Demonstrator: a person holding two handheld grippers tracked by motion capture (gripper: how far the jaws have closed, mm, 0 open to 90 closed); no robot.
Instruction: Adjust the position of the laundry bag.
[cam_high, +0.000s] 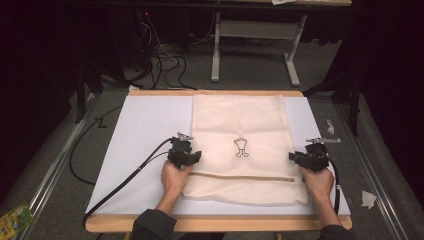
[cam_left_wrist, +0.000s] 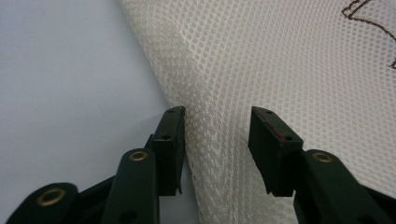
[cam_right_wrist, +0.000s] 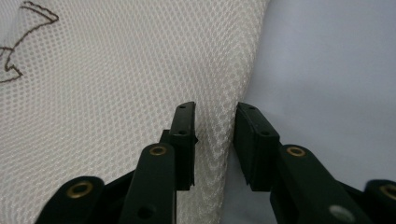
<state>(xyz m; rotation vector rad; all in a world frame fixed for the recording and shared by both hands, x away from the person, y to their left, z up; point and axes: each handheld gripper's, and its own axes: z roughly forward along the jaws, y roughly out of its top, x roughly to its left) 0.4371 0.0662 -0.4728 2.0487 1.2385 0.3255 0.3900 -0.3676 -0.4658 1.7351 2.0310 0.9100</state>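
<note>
Since each claw straddles one side edge of the mesh laundry bag (cam_high: 240, 145) w/ jaws apart, left claw (cam_left_wrist: 217, 135) & right claw (cam_right_wrist: 215, 135) look set to pinch it, prob. to lift evenly off the worktop (cam_high: 145, 125).

Hand-held gripper (cam_left_wrist: 217, 144) at the mesh edge

Its two black jaws stand apart astride the raised edge of a cream honeycomb-mesh fabric bag (cam_left_wrist: 280, 65), which lies on the pale lilac-white surface (cam_left_wrist: 65, 93); brown stitched outline at upper right.
</note>
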